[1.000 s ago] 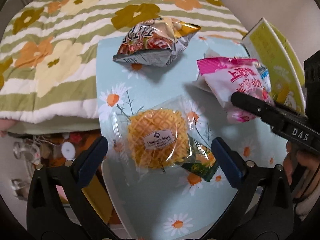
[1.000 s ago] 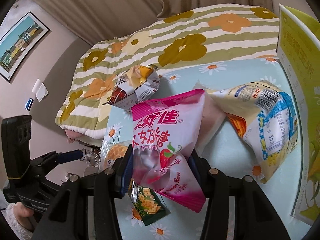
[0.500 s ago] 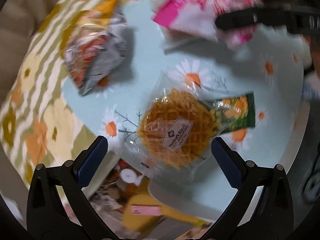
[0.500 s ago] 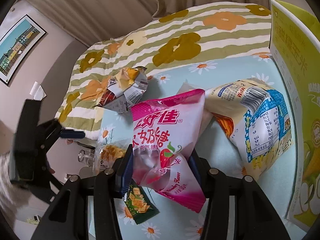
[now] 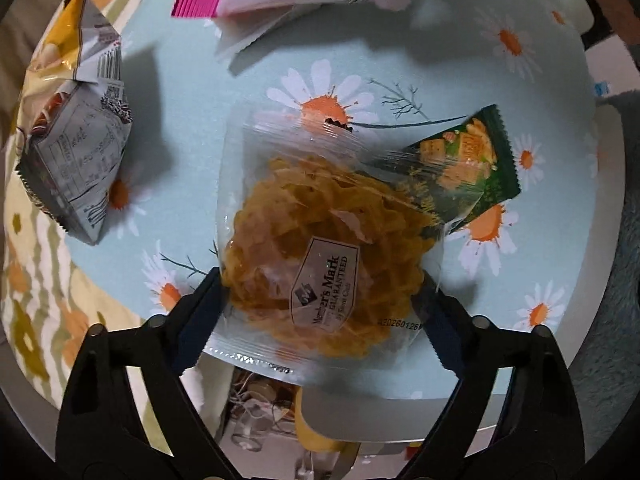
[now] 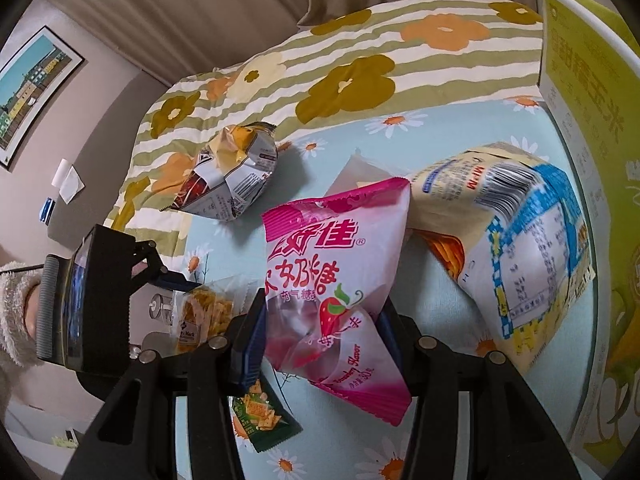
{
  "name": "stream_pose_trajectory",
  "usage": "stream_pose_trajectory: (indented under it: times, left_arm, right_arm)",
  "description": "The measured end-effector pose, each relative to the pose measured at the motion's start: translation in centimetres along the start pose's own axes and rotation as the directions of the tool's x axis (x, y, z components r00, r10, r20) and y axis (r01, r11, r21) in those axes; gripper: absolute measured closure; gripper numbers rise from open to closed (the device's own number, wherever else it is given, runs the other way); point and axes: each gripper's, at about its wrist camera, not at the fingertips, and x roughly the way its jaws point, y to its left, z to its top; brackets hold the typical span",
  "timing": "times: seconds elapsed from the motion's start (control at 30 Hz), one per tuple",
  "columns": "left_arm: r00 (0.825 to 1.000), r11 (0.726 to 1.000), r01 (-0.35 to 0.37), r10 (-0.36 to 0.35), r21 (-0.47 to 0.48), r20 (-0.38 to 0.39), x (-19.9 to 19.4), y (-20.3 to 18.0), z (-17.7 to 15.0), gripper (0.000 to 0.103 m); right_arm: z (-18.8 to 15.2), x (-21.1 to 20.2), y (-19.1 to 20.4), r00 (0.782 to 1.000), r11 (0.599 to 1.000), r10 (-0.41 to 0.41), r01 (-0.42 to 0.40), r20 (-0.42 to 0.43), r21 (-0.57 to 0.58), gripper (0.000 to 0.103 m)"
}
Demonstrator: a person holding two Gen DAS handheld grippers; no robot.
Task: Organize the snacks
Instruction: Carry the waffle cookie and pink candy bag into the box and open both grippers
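Starting with the big stuff: a bed [image 6: 360, 64] with a green-striped flowery quilt runs along the back, and right up against it sits a table [image 5: 532, 92] covered in a pale blue daisy cloth, where all the snacks are. A tall yellow-green box [image 6: 584, 128] stands at the table's right edge. Next to it lies a puffy cream and blue bag [image 6: 516, 252], and over near the bed edge there's a crumpled silver and yellow bag [image 6: 232, 176]. The pink candy bag [image 6: 332, 280] is pinched in the right gripper [image 6: 320, 340], whose jaws are clamped on its lower half so the bag sticks up toward the middle of the table. Then the waffle pack [image 5: 320, 264], clear wrapper with a Member's Mark label, lying at the near edge of the table and partly hanging over it. The left gripper [image 5: 320, 300] points straight down on it, and its jaws have just been closing, with the blue pads now pressed against both sides of the waffle. Smallest is a dark green cracker packet [image 5: 472, 164], tucked partly under the waffle wrapper's corner. A fuzzy sleeve [image 6: 12, 312] shows behind the left gripper.
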Motion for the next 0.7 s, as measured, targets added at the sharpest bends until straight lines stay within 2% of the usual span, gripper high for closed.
stream_pose_trajectory:
  times: [0.13,0.27,0.43,0.6,0.7]
  left_arm:
    - [1.0,0.999,0.015,-0.015,-0.036,0.004,-0.5,0.6,-0.7,0.023]
    - [0.999,0.997,0.0,0.002,-0.072,0.032,-1.6,0.5,-1.3,0.024]
    - [0.996,0.991,-0.038,0.049,-0.128,0.081,-4.9,0.5,-2.5,0.024]
    - [0.979,0.976,-0.095,0.127,-0.197,0.16,-9.4,-0.4,-1.8,0.024]
    - [0.961,0.97,-0.117,0.164,-0.213,0.222,-12.9,-1.3,-0.7,0.024]
  right_arm:
    - [0.0,0.3,0.4,1.0,1.0,0.002,-0.002,-0.007,-0.006,0.057]
    - [-0.2,-0.3,1.1,1.0,1.0,0.004,-0.004,0.003,-0.026,0.057]
    - [-0.2,-3.1,2.3,0.998,0.999,0.008,-0.005,0.058,-0.051,0.057]
    - [-0.5,-8.0,3.1,0.989,0.999,-0.011,0.018,0.151,-0.049,0.057]
    - [-0.8,-11.6,3.0,0.978,0.999,-0.025,0.033,0.206,-0.036,0.057]
